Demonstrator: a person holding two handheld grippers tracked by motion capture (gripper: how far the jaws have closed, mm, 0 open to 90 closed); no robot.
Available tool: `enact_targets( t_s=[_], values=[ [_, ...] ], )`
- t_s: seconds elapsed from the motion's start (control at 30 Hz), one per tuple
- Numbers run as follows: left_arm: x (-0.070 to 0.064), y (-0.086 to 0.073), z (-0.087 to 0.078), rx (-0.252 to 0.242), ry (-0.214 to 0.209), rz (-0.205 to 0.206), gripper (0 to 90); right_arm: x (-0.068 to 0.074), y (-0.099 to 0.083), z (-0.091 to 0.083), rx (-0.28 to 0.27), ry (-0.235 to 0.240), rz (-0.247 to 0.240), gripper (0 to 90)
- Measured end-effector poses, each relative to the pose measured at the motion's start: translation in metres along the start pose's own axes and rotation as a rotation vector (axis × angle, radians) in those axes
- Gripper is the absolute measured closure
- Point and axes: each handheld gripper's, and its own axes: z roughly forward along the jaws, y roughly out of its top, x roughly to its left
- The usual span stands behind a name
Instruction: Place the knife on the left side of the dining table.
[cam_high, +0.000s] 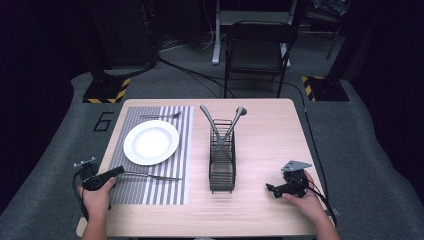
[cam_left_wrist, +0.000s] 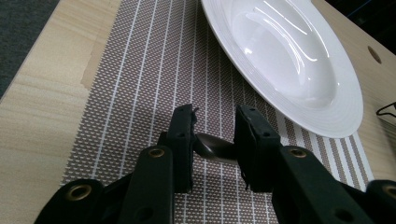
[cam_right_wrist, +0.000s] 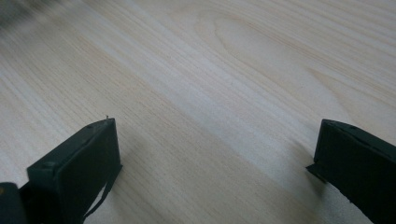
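The left gripper sits low over a striped placemat, its two black jaws narrowed around the handle end of a piece of cutlery; whether they press it firmly yet or only bracket it is hard to tell. In the high view this piece reads as a fork lying flat along the near edge of the placemat, just in front of a white plate, with the left gripper at its handle end. The plate's rim rises just beyond the jaws. The right gripper rests idle on the right side of the wooden counter, its jaws spread wide with nothing between them but bare wood grain. The place setting looks partly laid: another fork-like piece lies beyond the plate at the far edge of the placemat, and two utensils stand leaning in a black wire caddy at the counter's middle. Judging from this, the near fork is either being placed or picked up, and the caddy's pieces remain untouched. Nothing blocks the left gripper; the plate is the closest thing to avoid.
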Motion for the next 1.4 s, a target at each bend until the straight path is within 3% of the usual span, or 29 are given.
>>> enact_targets(
  t_s=[0.43, 0.67, 0.73, 0.83, 1.1, 1.27, 1.33, 1.4],
  values=[
    [0.004, -0.003, 0.005, 0.038, 0.026, -0.001, 67.9, 0.0, 0.0, 0.0, -0.003, -0.005, -0.005, 0.0],
    [0.005, -0.004, 0.005, 0.064, 0.051, 0.028, 67.8, 0.0, 0.0, 0.0, -0.003, -0.005, -0.005, 0.0],
    [0.004, -0.004, 0.006, 0.06, 0.064, 0.037, 67.4, 0.0, 0.0, 0.0, -0.003, -0.005, -0.005, 0.0],
    [0.003, -0.004, 0.004, 0.038, 0.05, 0.032, 67.2, 0.0, 0.0, 0.0, -0.003, -0.011, -0.005, 0.0],
    [0.0, -0.003, 0.003, 0.047, 0.061, 0.05, 66.6, 0.0, 0.0, 0.0, 0.002, 0.001, 0.002, 0.0],
    [-0.007, -0.002, 0.001, 0.032, 0.06, 0.077, 65.1, 0.0, 0.0, 0.0, 0.002, 0.001, 0.003, 0.0],
    [-0.01, -0.001, 0.0, 0.04, 0.05, 0.119, 64.5, 0.0, 0.0, 0.0, 0.004, 0.004, 0.006, 0.0],
    [-0.016, -0.001, 0.0, 0.036, 0.043, 0.135, 63.6, 0.0, 0.0, 0.0, -0.002, -0.003, -0.003, 0.0]
  ],
)
